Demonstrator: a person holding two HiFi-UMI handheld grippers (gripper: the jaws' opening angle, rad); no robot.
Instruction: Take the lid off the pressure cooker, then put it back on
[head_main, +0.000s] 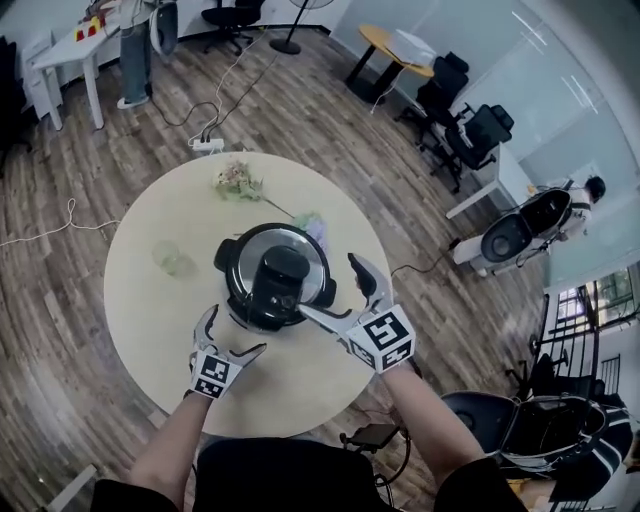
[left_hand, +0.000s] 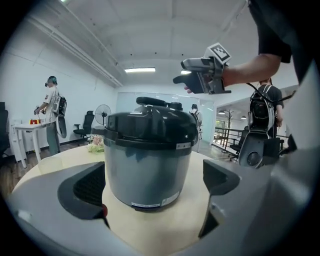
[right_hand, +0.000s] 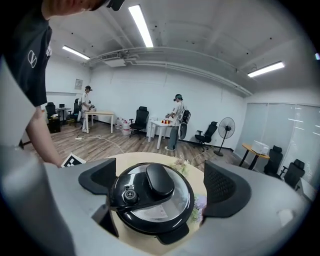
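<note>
Both tools are empty. The left gripper sits low near the front edge of the table. Its jaws are spread and face the grey wall of the pressure cooker without touching it, likely so it can brace the pot. The right gripper hangs higher, just beside the pot's right flank, jaws wide apart and looking down on the lid. The lid sits closed on the pot at the table's middle (so removal has not begun, I judge), and that height suits a drop onto the black handle. Beside the handle stands a small valve, something to avoid pinching. Behind the pot lie a bunch of flowers and a pale floral cloth, and a clear greenish object rests to the left. None blocks either approach.
</note>
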